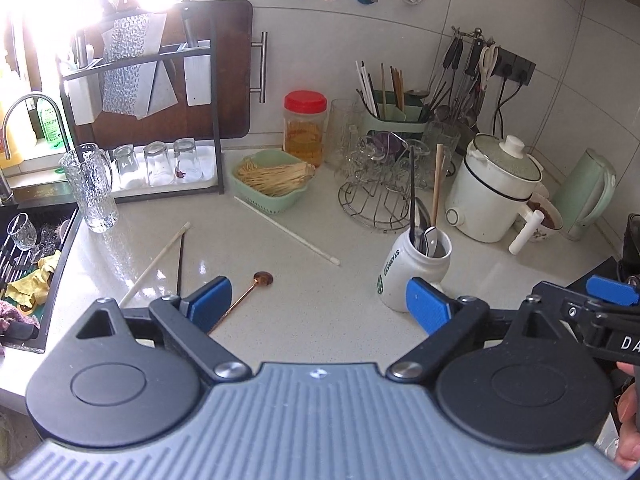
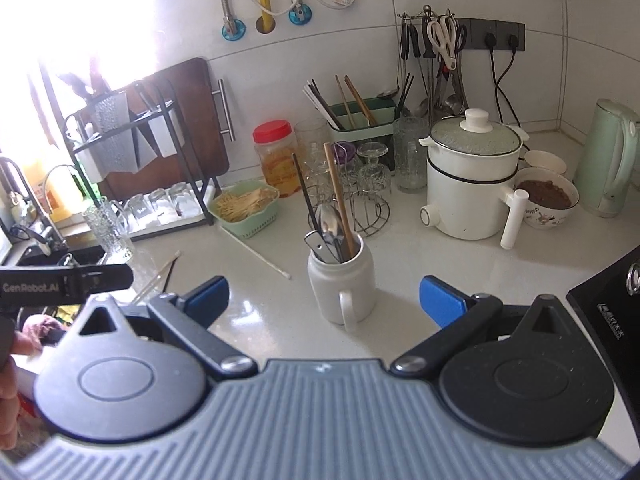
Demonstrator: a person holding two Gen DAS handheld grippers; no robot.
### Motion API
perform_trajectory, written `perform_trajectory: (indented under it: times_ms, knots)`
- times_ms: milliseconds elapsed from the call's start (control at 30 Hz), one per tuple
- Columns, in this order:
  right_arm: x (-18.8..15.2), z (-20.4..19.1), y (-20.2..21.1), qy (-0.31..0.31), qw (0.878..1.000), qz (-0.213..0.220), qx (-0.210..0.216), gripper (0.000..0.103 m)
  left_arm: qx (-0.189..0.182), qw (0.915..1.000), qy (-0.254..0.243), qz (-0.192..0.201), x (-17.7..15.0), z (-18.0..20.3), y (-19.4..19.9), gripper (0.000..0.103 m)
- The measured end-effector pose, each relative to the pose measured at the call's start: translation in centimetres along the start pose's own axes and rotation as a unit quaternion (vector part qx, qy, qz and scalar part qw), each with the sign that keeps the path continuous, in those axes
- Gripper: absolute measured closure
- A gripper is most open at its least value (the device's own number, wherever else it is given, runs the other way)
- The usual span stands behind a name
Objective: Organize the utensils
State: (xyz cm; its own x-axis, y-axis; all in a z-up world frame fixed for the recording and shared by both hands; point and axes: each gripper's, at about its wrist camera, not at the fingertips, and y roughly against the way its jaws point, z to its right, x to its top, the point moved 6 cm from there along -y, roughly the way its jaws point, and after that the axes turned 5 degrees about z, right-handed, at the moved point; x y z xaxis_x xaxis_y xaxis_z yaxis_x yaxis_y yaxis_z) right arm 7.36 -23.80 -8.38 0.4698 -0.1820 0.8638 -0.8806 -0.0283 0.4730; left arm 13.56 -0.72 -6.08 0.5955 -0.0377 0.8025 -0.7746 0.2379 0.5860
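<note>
A white mug (image 2: 342, 280) stands on the counter just ahead of my right gripper (image 2: 324, 300), whose blue pads are wide apart and touch nothing. In the mug are a metal spoon (image 2: 330, 220), a wooden chopstick (image 2: 338, 196) and a black chopstick (image 2: 304, 192). My left gripper (image 1: 318, 304) is open and empty, with the mug (image 1: 414, 268) by its right finger. A copper spoon (image 1: 246, 294) lies beside its left finger. Two white chopsticks (image 1: 286, 230) (image 1: 154, 266) and a black chopstick (image 1: 181, 266) lie loose on the counter.
A sink (image 1: 24, 264) with glasses and cloths is at the left, with a glass pitcher (image 1: 90, 188) at its corner. Behind stand a green basket of sticks (image 1: 272, 180), a wire glass rack (image 1: 380, 188), a white pot (image 1: 496, 188) and a kettle (image 1: 588, 192). A black hob edge (image 2: 608, 320) is at the right.
</note>
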Motion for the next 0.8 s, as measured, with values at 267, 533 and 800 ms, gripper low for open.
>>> perform_trajectory:
  times_ms: [267, 533, 800]
  knots:
    - [-0.35, 0.43, 0.02, -0.004, 1.000, 0.000, -0.003, 0.000, 0.004, 1.0000, 0.001, -0.003, -0.10, -0.02, -0.21, 0.007]
    - [-0.41, 0.30, -0.06, -0.002, 1.000, 0.002, -0.007, 0.000, 0.009, 1.0000, 0.001, -0.003, 0.17, -0.30, -0.07, 0.007]
    - [-0.53, 0.16, -0.25, 0.000, 1.000, 0.000, -0.009, 0.000, 0.012, 0.9999, 0.005, -0.007, -0.19, -0.83, -0.22, 0.007]
